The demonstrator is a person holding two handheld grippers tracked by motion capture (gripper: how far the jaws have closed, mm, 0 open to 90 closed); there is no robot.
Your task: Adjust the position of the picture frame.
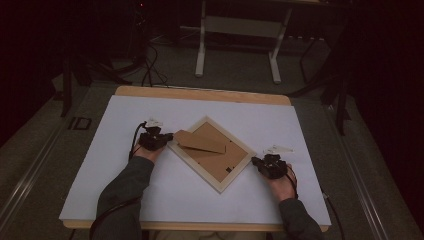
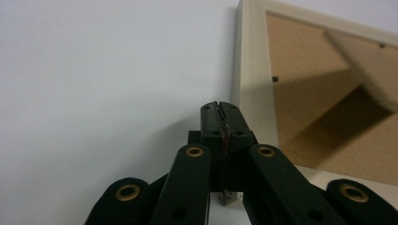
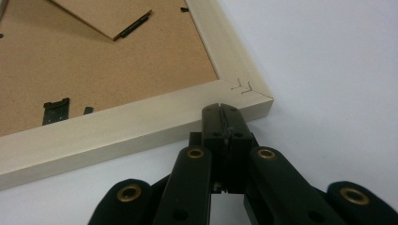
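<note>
The left claw [image 1: 167,137] has its jaws pressed together on nothing, its tip just beside the left corner of the frame [image 1: 212,173]. The right claw [image 1: 256,162] is likewise closed and empty, its tip at the frame's right corner. The frame lies face down and turned diamond-wise on the white table [image 1: 125,175], its brown stand [image 1: 199,141] across the backing.

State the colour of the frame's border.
Pale cream wood border, clearest in the right gripper view.
</note>
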